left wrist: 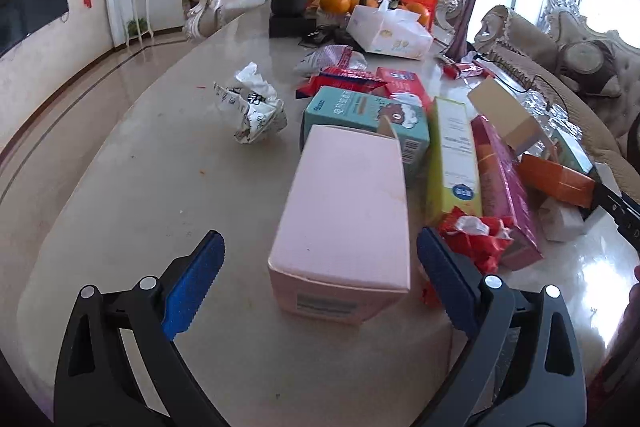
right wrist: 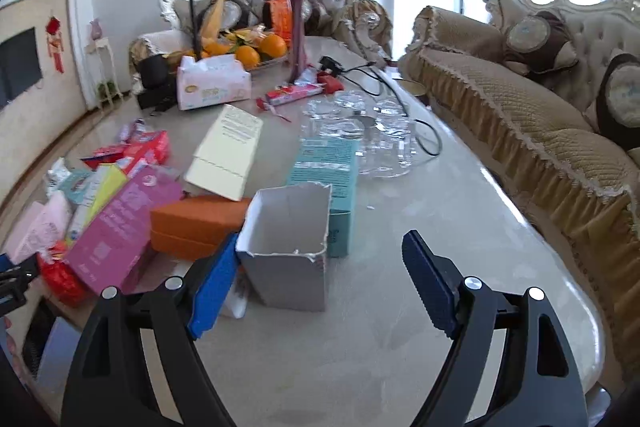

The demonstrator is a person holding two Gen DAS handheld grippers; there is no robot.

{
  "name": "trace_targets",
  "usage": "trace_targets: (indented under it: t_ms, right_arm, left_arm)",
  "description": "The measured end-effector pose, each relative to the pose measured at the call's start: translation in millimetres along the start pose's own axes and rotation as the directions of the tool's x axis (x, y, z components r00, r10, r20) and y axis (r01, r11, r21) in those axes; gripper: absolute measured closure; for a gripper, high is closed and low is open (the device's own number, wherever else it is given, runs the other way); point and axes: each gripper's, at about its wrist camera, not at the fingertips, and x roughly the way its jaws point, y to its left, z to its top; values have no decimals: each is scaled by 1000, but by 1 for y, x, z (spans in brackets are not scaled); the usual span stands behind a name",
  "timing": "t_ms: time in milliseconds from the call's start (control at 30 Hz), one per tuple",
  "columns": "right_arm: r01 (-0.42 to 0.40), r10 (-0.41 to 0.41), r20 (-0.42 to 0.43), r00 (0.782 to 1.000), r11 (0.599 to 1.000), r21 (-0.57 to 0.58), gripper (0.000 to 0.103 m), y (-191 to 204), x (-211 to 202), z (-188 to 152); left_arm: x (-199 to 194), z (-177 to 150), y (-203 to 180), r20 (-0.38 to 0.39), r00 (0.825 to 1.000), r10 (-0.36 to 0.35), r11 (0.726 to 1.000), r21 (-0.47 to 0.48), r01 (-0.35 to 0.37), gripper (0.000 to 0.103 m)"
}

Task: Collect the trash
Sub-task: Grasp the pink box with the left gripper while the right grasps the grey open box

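Empty cartons and wrappers lie heaped on a marble table [left wrist: 120, 187]. In the left wrist view my left gripper [left wrist: 320, 269] is open, its jaws either side of the near end of a pink box [left wrist: 344, 211]. A red wrapper [left wrist: 476, 239] lies by the right finger. A crumpled paper ball [left wrist: 256, 107], a teal box [left wrist: 360, 123], a yellow-green box [left wrist: 452, 163] and a magenta box [left wrist: 504, 187] lie beyond. In the right wrist view my right gripper [right wrist: 320, 267] is open around a torn white open carton [right wrist: 286, 247]. An orange box [right wrist: 192, 223] sits left of it.
A tissue pack [right wrist: 212, 83], oranges [right wrist: 248, 55], a purple vase with roses [right wrist: 298, 39], clear glasses [right wrist: 372, 131] and a black cable [right wrist: 400, 95] stand at the far end. A beige sofa [right wrist: 520, 131] runs along the table's right edge [right wrist: 560, 267].
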Motion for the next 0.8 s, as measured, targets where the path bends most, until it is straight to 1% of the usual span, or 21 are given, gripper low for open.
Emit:
trace_targets:
  t_ms: [100, 200, 367, 400, 433, 467, 500, 533, 600, 733, 800]
  right_arm:
    - [0, 0, -21, 1000, 1000, -5, 26, -3, 3, -3]
    - [-12, 10, -59, 998, 1000, -22, 26, 0, 10, -3]
    - [-22, 19, -87, 996, 999, -35, 28, 1, 15, -1]
    - [-26, 23, -101, 995, 999, -34, 35, 0, 17, -2]
    - [-57, 54, -130, 990, 998, -23, 56, -3, 20, -4]
    - [-80, 79, -144, 986, 997, -4, 63, -4, 22, -5]
    - [-83, 84, -140, 987, 996, 13, 63, -8, 19, -6]
    - [-86, 88, -141, 986, 996, 23, 64, -11, 16, -7]
    - [-116, 121, -131, 984, 992, 47, 64, -15, 7, -9]
    - [-166, 172, -98, 980, 984, 69, 64, -25, -16, -14]
    - [-203, 210, -83, 974, 976, 85, 64, -31, -30, -17]
  left_arm:
    - [3, 1, -2, -13, 1000, 8, 1000, 4, -8, 9]
    - [7, 2, -4, -18, 1000, 21, 1000, 2, -21, 9]
    - [11, 3, -4, -49, 999, 8, 1000, 9, -8, 9]
    - [13, 2, -4, -59, 998, 14, 1000, 16, -13, 10]
    - [15, 1, -4, -72, 997, -10, 1000, 18, 12, 18]
    - [16, 1, -2, -77, 996, -47, 999, 2, 47, 44]
    - [13, 1, 1, -72, 996, -46, 999, -12, 45, 54]
    - [13, 1, 2, -79, 997, -19, 1000, -9, 18, 54]
    - [11, -2, 4, -80, 996, -39, 999, 3, 39, 54]
    - [-1, -10, 19, -59, 995, -81, 996, -43, 78, 55]
    - [-11, -15, 28, -43, 994, -98, 993, -65, 95, 55]
